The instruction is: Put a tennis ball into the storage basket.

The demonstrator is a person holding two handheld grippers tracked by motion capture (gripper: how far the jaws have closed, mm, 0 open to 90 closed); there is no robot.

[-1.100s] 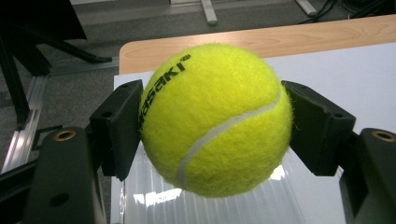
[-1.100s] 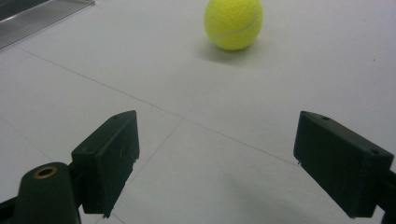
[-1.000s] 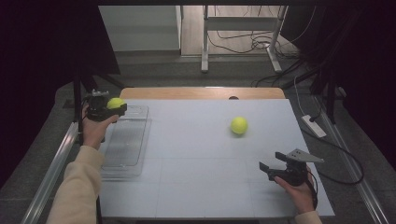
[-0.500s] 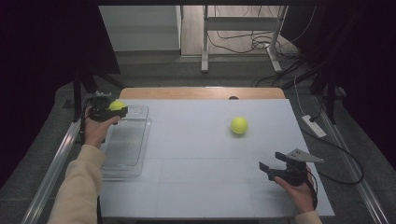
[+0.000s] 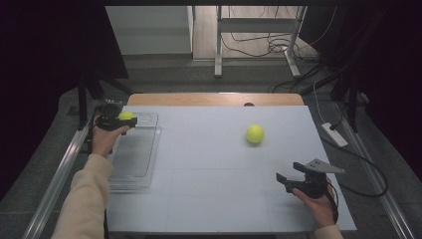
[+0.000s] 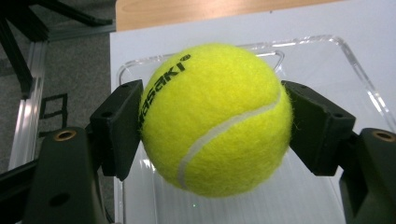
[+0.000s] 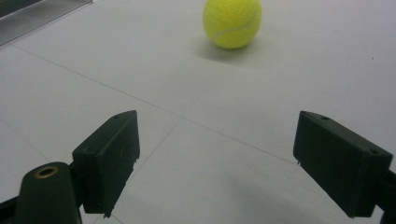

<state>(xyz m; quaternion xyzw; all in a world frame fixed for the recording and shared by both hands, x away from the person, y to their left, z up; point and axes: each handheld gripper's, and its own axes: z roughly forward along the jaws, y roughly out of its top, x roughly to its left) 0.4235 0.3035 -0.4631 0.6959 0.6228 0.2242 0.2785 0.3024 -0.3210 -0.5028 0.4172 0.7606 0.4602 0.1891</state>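
Observation:
My left gripper [image 5: 124, 121] is shut on a yellow tennis ball [image 5: 126, 115] [image 6: 215, 119] and holds it over the far end of a clear plastic tray [image 5: 133, 152] [image 6: 359, 79] at the table's left side. Both black jaws press the ball's sides in the left gripper view [image 6: 212, 135]. A second yellow tennis ball [image 5: 255, 134] [image 7: 232, 22] lies loose on the white table, right of centre. My right gripper [image 5: 284, 180] [image 7: 215, 158] stands open near the front right corner, aimed at that ball from a distance, nothing between its jaws.
The white table top [image 5: 214, 164] ends in a wooden strip [image 5: 214, 99] at the far edge. A metal rail [image 5: 59, 174] runs along the left side. Cables and a power strip [image 5: 334, 134] lie on the floor to the right.
The left gripper with its ball has shifted slightly nearer and lower over the tray's far end. The right gripper and the loose ball have not moved.

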